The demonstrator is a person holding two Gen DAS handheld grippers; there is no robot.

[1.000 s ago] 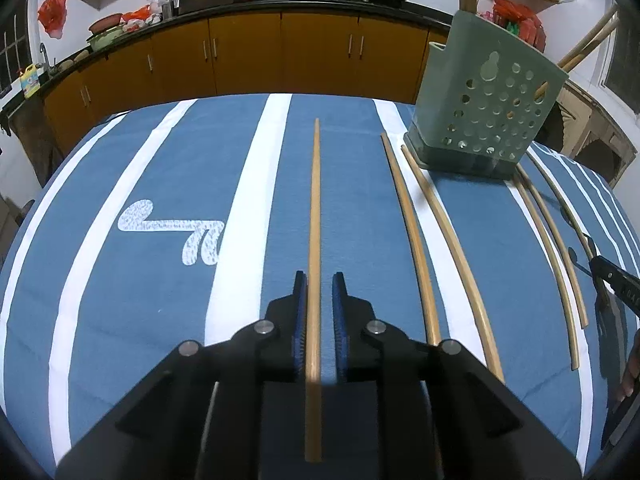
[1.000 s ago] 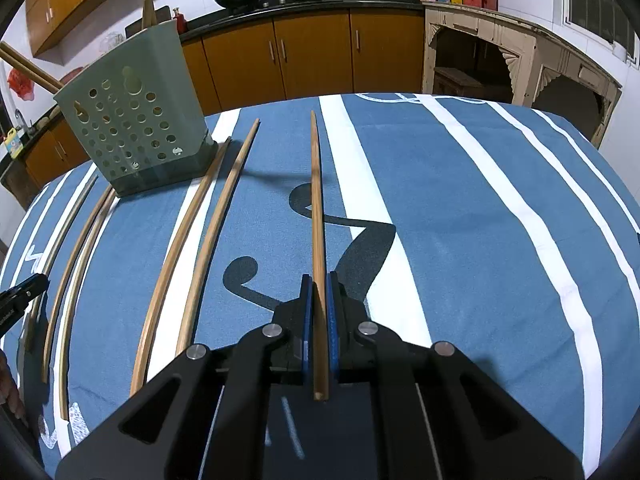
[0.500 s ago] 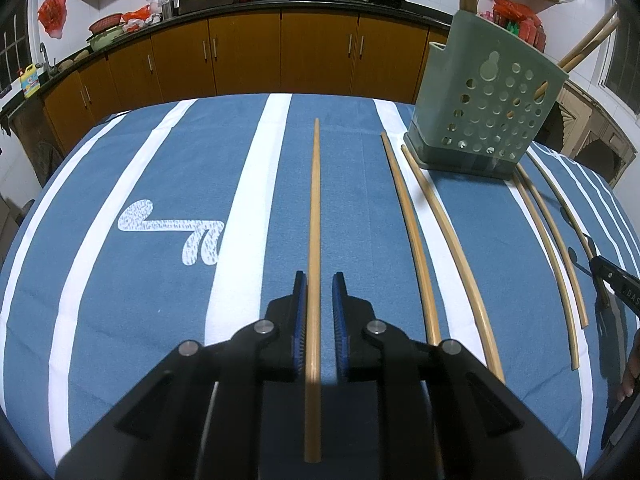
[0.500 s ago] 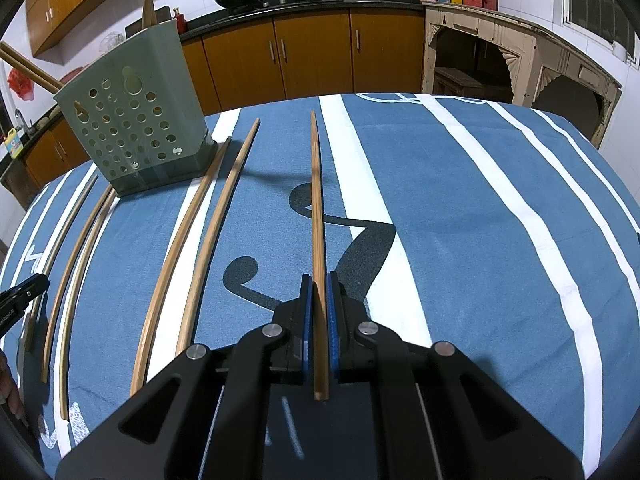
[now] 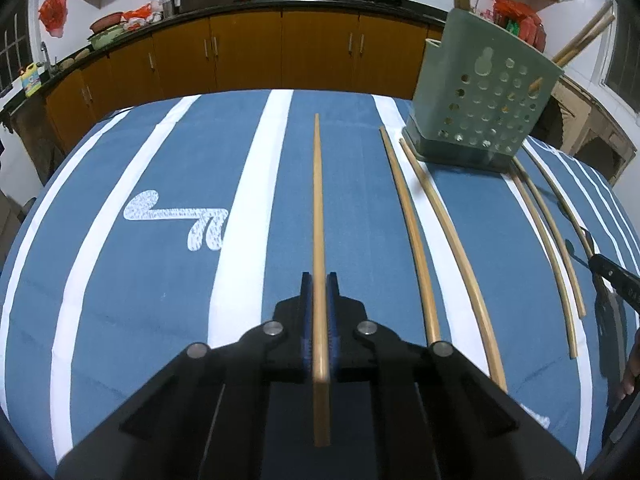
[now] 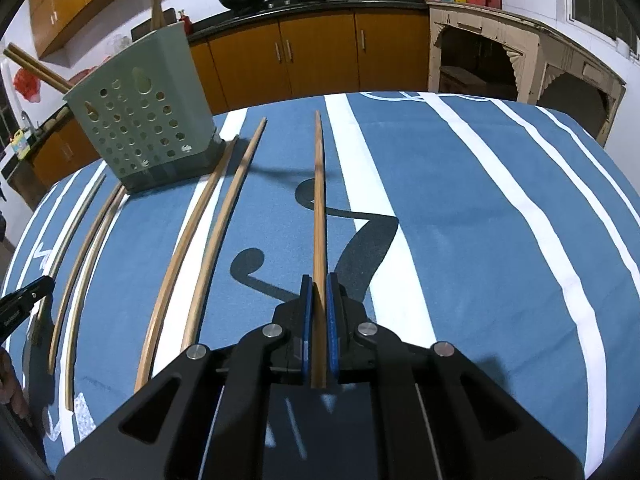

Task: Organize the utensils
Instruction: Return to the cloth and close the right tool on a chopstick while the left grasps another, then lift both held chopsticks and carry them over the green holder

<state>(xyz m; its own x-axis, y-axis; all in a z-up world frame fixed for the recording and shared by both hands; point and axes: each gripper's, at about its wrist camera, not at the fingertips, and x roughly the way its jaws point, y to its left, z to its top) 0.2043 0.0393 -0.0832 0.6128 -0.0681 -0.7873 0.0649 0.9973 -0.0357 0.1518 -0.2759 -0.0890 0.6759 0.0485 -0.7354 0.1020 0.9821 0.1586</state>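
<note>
Chopsticks lie in a row on the blue, white-striped tablecloth [image 5: 120, 280]. At the far left, the left gripper [image 5: 319, 280] has just been closing and now pinches one chopstick [image 5: 318, 200] between its blue pads. Two loose chopsticks [image 5: 412, 232] come next, beside the green perforated holder [image 5: 484, 96]. Farther right, the right gripper [image 6: 318, 280] clamps another chopstick [image 6: 319, 200], its fingers pressed tight on it.
</note>
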